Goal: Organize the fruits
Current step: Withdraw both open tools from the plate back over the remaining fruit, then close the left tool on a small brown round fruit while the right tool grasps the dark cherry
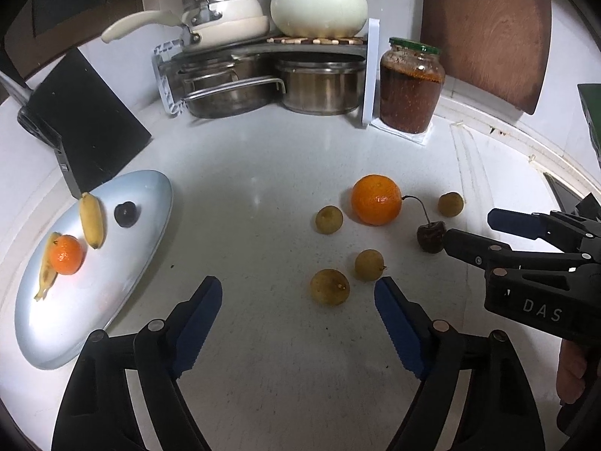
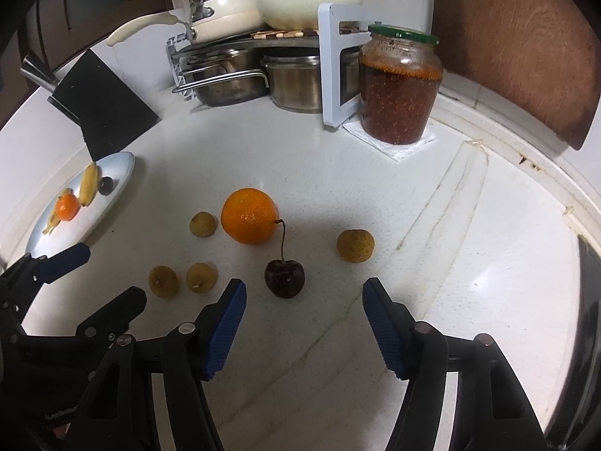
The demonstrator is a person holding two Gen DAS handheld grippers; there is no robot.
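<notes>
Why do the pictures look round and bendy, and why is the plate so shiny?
Left wrist view: the fisheye lens bends the edges inside a dark ring, and light glares white off the plate. Right wrist view: the same bending, with a soft shadow on the counter around the big orange.

hidden and cut-off bits
the right gripper (image 1: 465, 227) covers part of the cherry (image 1: 431, 236) at 3 o'clock; the second banana (image 1: 47, 267) sits partly behind the small orange (image 1: 66, 255); the dark fruit (image 2: 106, 185) on the plate (image 2: 124, 165) is too small to name.
</notes>
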